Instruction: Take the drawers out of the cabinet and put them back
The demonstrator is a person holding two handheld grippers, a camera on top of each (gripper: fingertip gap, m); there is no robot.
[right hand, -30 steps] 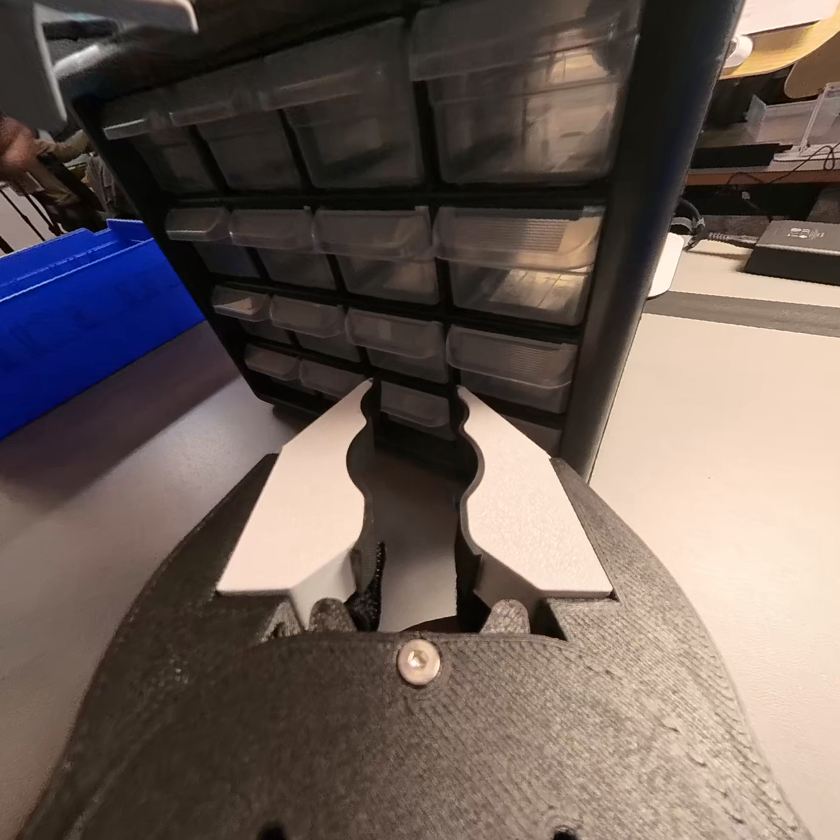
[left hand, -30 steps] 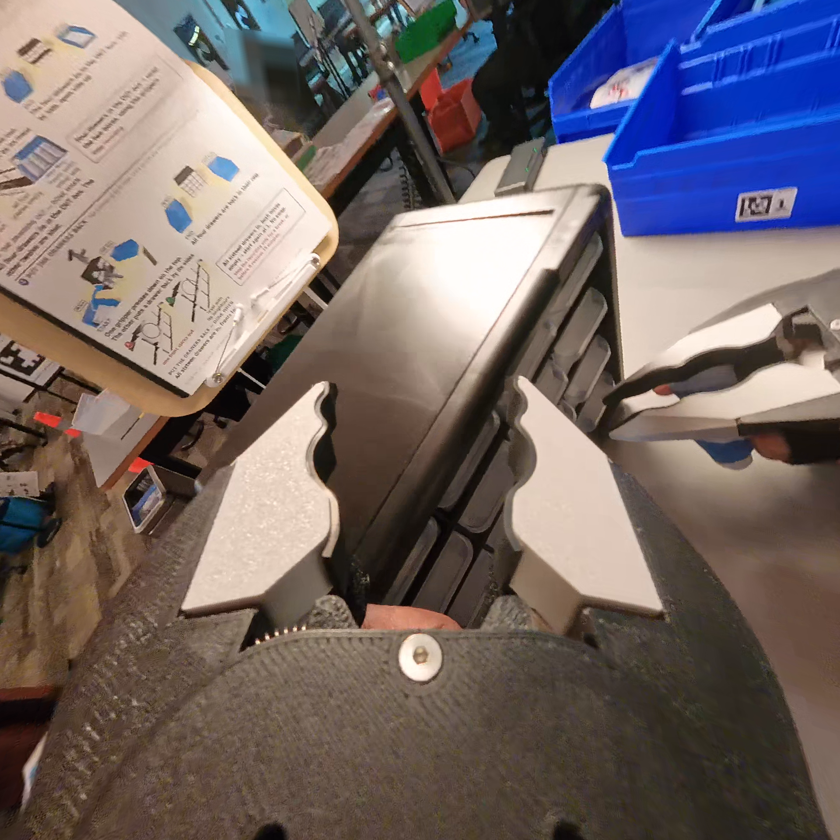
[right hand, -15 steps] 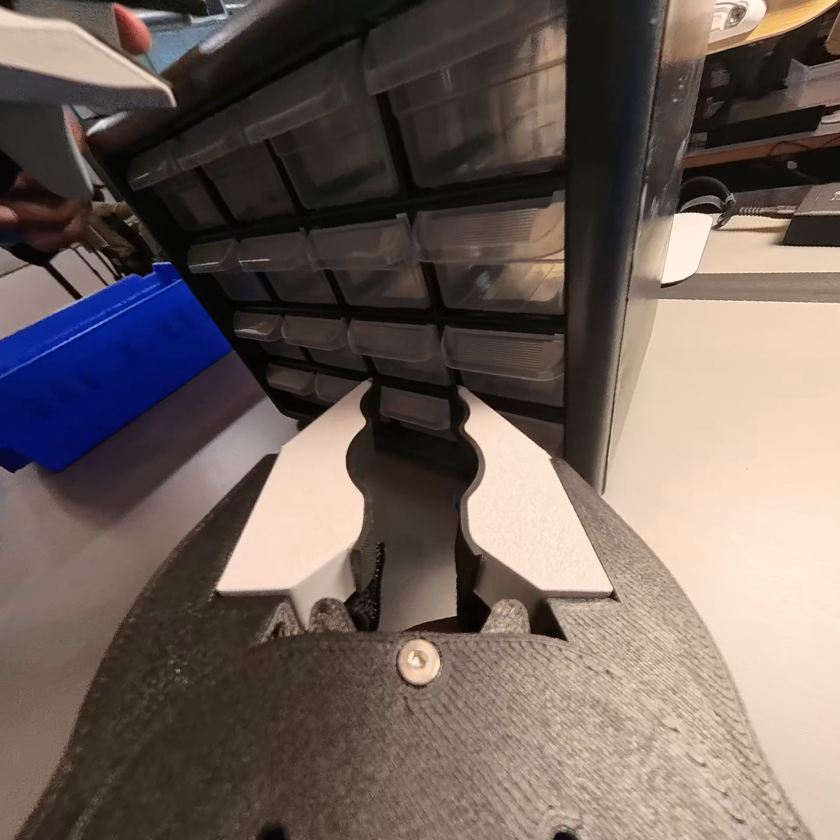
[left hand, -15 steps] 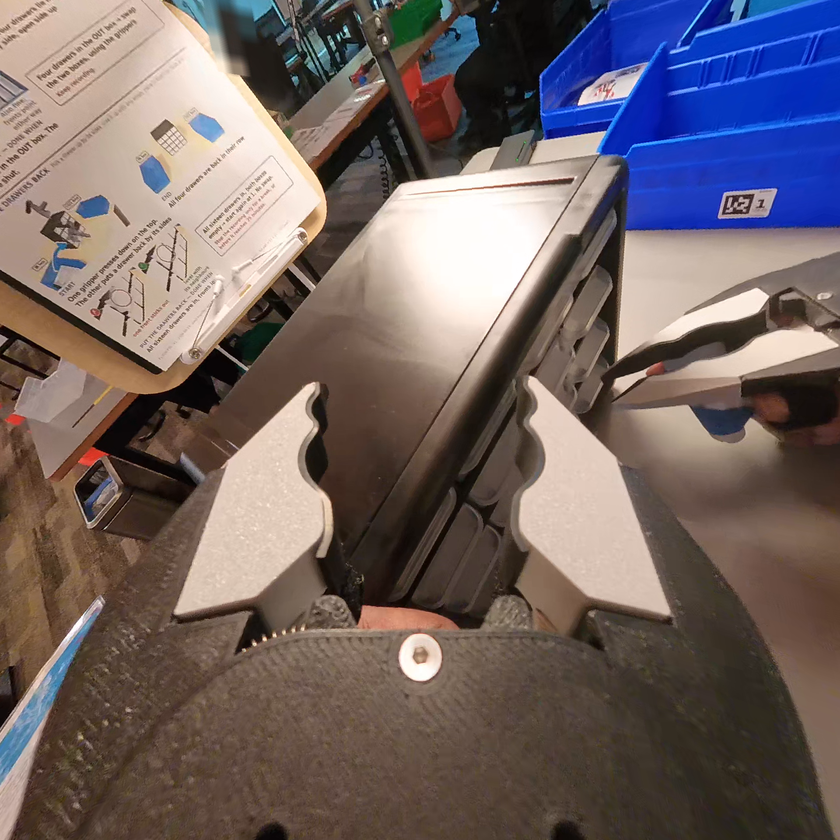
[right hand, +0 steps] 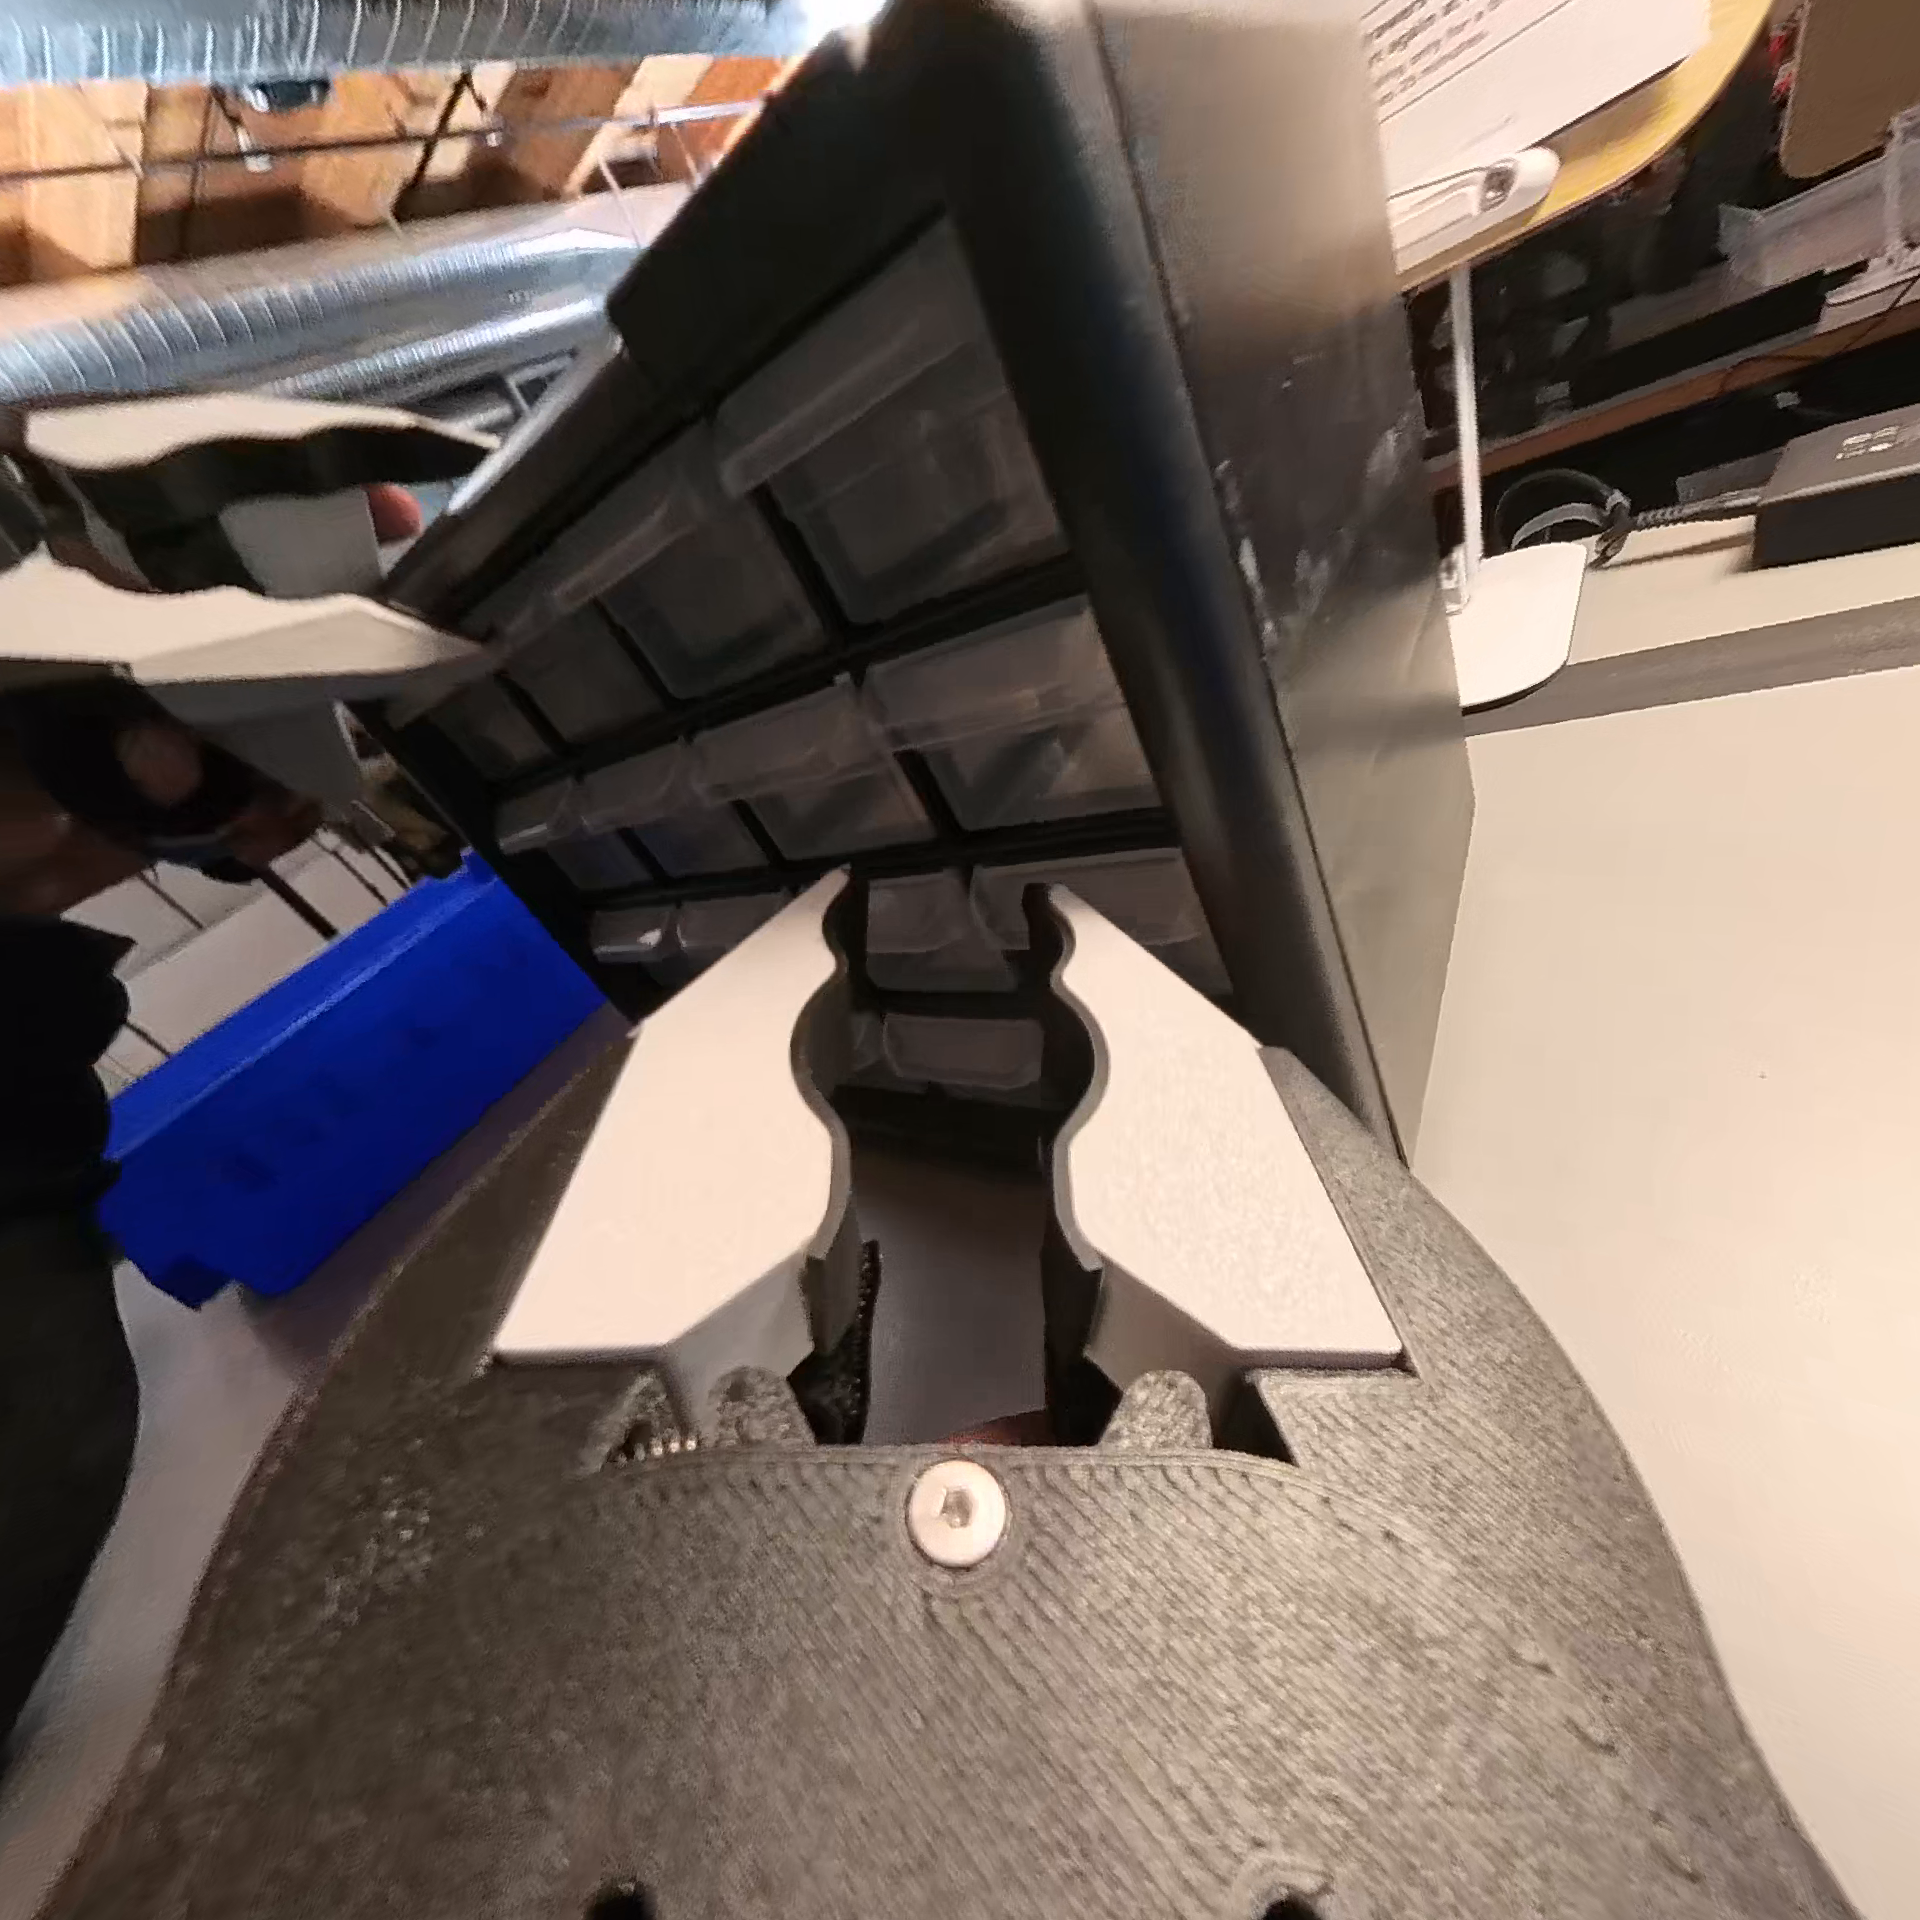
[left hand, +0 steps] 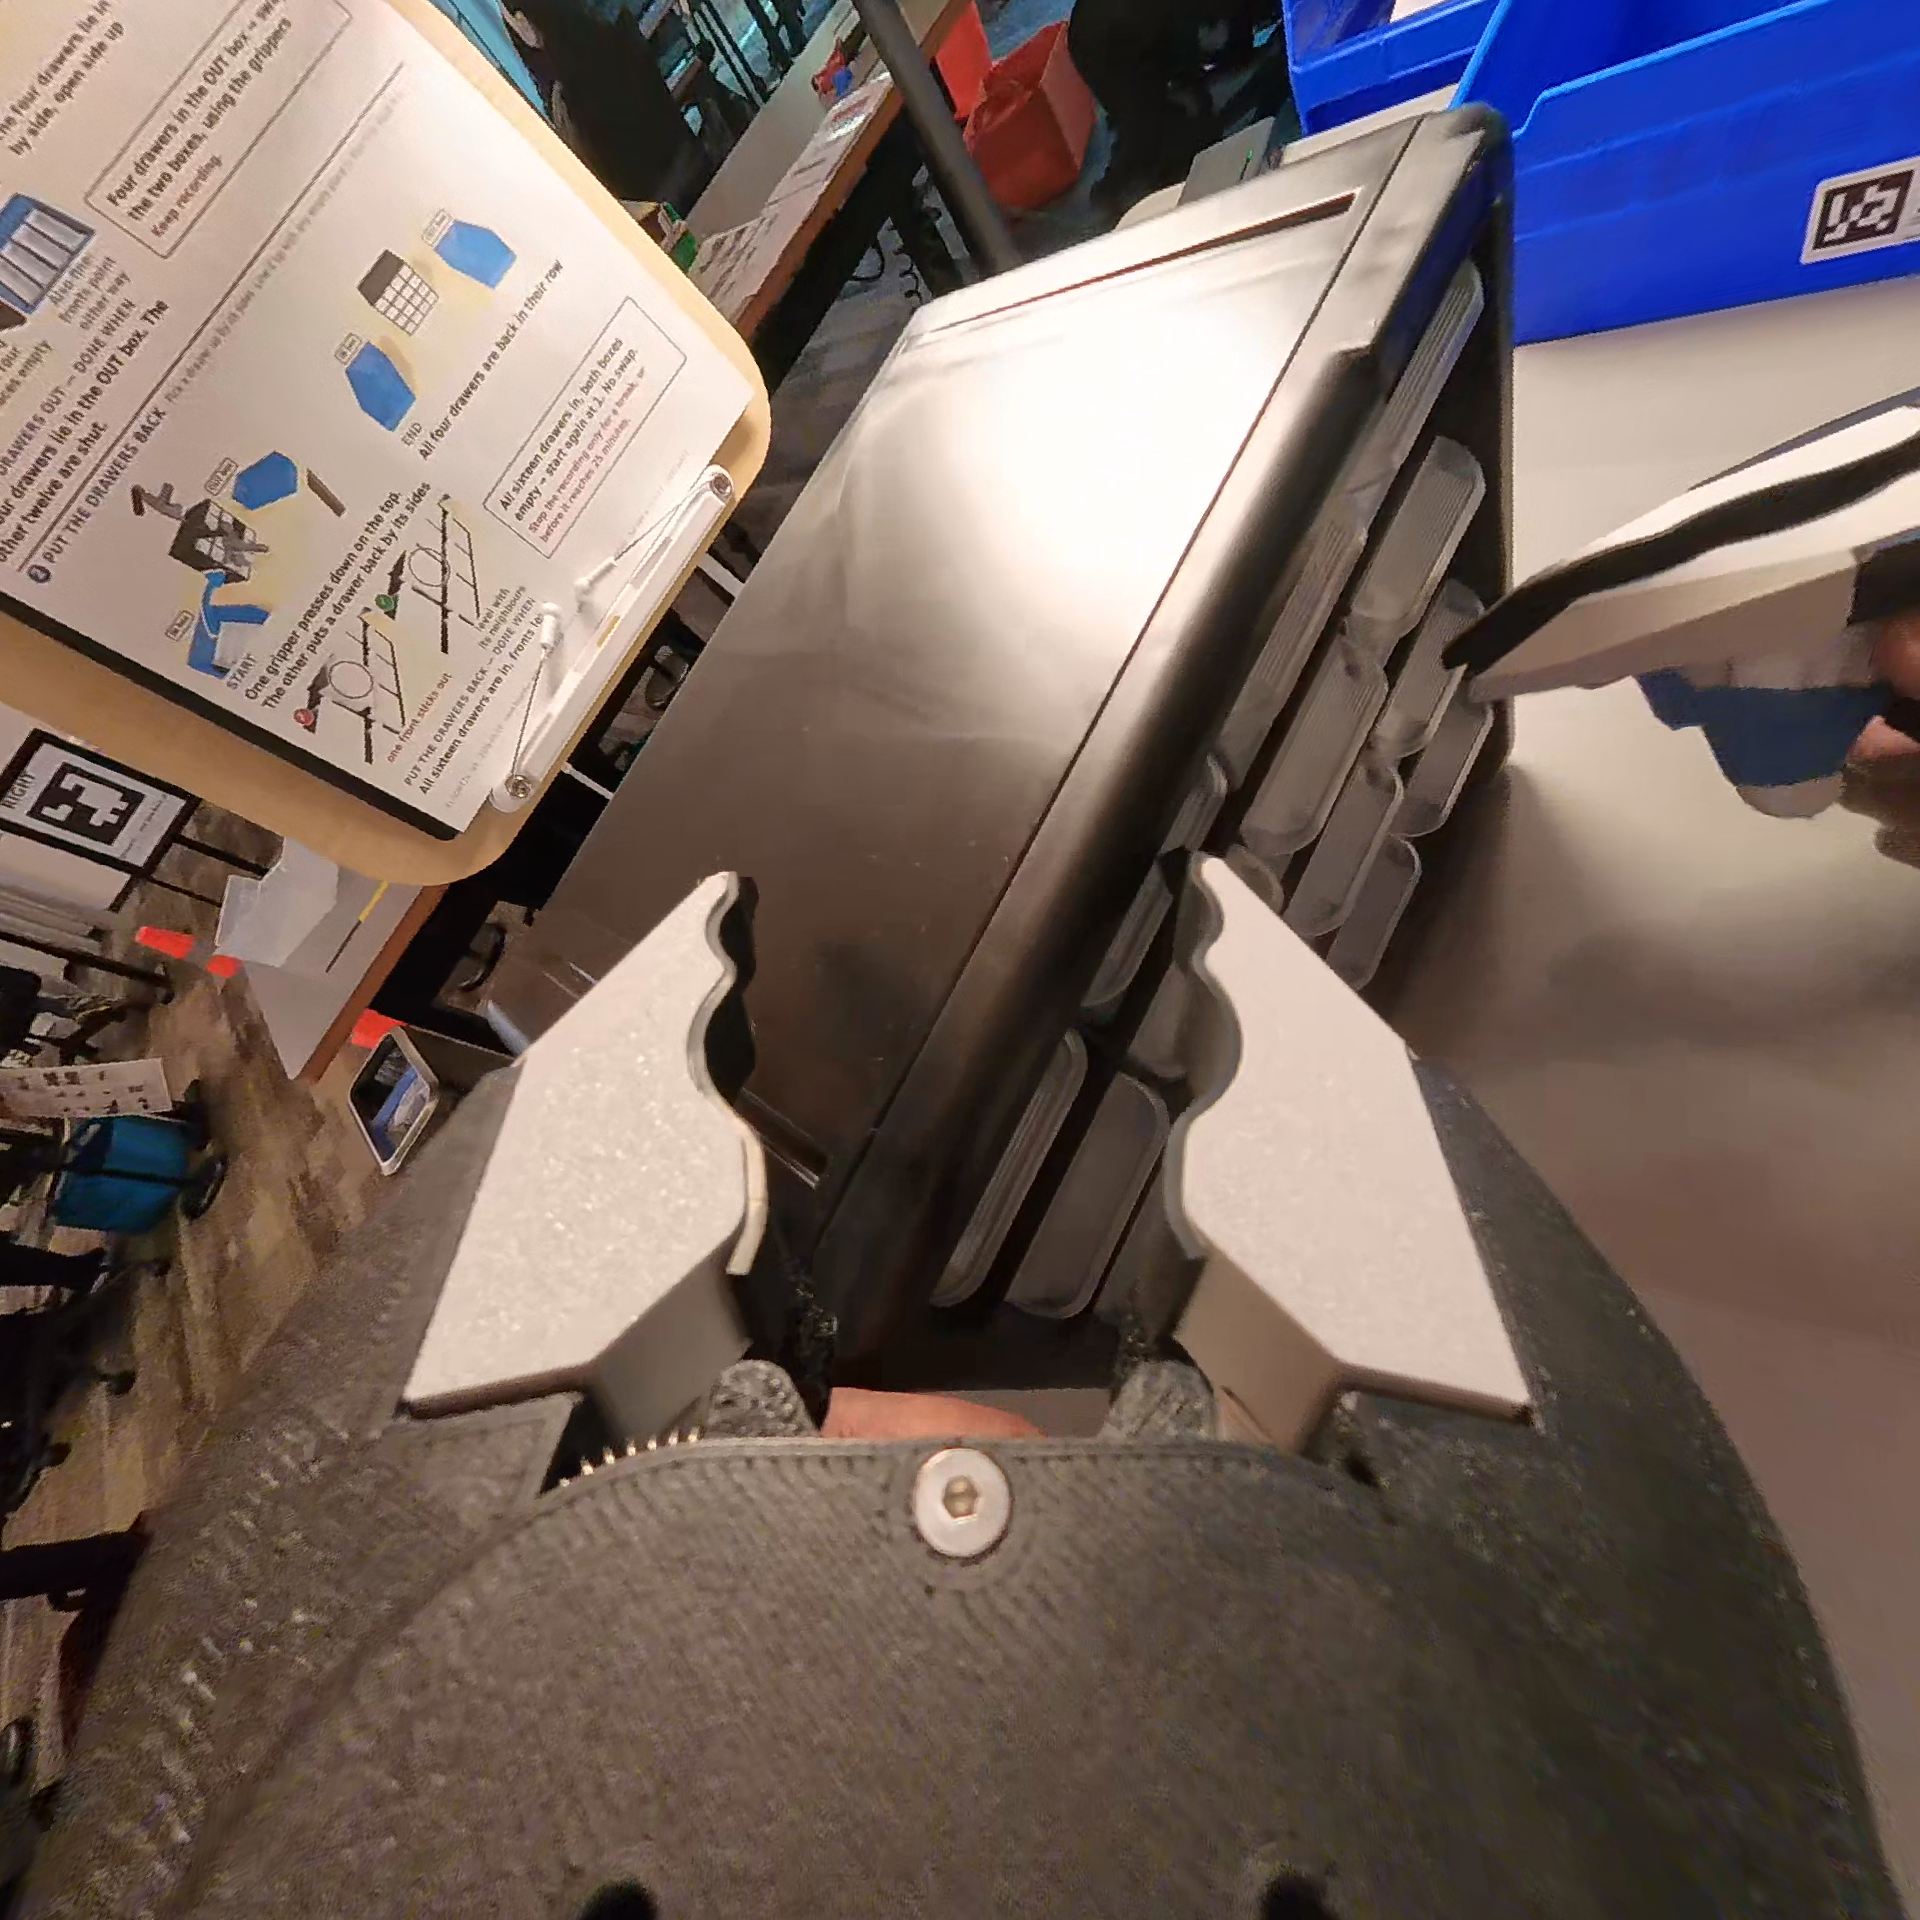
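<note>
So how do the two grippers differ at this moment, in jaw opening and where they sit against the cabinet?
The left gripper is spread wide, straddling the black cabinet's top front edge. The right gripper is much narrower, low down, pointing at the clear drawers. Both grasp nothing.

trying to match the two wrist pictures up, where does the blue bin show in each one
Left wrist view: blue bin at upper right, behind the far end of the black drawer cabinet.
Right wrist view: blue bin at lower left, on the table to the left of the cabinet's drawer front.
Shared landmark: the black drawer cabinet, seen from above in the left view and from the front in the right.
</note>
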